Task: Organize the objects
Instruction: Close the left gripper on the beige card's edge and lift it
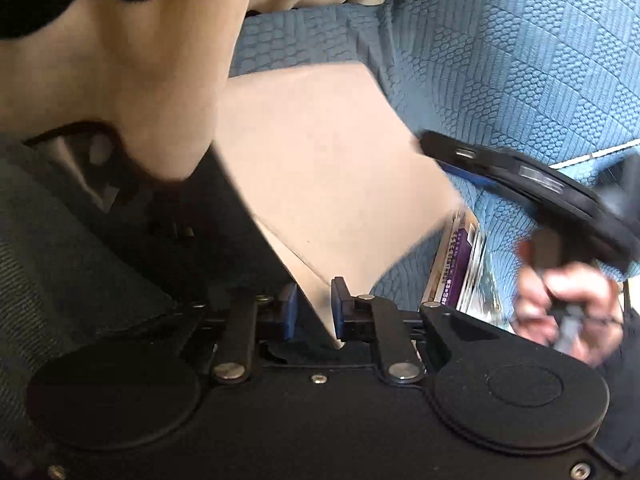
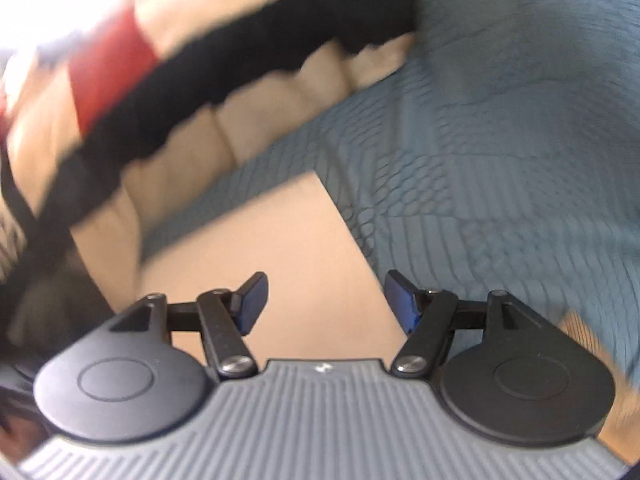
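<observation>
flat tan cardboard piece (image 1: 320, 168) tilted over blue quilt, corner pinched.

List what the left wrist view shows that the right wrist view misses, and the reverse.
Left wrist only: the left gripper with its jaws closed on a corner of the tan cardboard sheet, a purple-covered booklet beside it, and a hand holding the other gripper.

Right wrist only: the right gripper, jaws open and empty above the cardboard, plus a blurred red and black shape.

Both: the cardboard sheet and the blue textured cover.

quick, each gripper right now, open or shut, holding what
left gripper: shut on the corner of the tan cardboard sheet.
right gripper: open, holding nothing.
</observation>
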Motion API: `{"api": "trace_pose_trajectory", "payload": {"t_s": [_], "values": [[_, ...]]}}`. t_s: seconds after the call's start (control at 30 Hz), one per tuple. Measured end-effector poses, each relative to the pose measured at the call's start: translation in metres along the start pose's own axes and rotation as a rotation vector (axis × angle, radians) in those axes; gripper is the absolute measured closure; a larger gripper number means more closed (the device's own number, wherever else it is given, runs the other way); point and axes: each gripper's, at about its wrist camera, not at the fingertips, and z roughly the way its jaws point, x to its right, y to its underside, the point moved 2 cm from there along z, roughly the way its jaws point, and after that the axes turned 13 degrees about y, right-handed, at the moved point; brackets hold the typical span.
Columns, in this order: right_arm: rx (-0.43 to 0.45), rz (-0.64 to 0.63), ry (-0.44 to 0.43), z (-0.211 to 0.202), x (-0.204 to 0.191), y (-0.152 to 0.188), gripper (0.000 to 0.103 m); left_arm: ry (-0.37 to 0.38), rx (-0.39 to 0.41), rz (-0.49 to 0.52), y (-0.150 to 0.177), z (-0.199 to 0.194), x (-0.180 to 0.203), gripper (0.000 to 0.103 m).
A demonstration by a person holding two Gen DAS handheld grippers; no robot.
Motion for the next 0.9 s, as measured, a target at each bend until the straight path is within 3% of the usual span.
{"api": "trace_pose_trajectory", "payload": {"t_s": [0.13,0.27,0.5,0.6,0.9], "values": [[0.067,0.262,-0.035,-0.048,0.014,0.032,0.036,0.009,0.000,-0.064,-0.001,0.001,-0.013,0.088],[0.099,0.439,-0.026,-0.077,0.030,0.065,0.036,0.020,0.000,-0.089,0.001,0.000,-0.019,0.086],[0.179,0.498,0.044,-0.104,0.030,0.084,0.035,0.016,-0.013,-0.040,0.007,0.002,-0.013,0.087],[0.200,0.533,0.021,-0.120,0.025,0.093,0.036,0.025,-0.007,-0.054,0.010,-0.001,-0.011,0.095],[0.056,0.826,-0.166,-0.114,-0.035,0.168,0.036,0.029,0.025,-0.037,0.033,-0.020,0.012,0.099]]}}
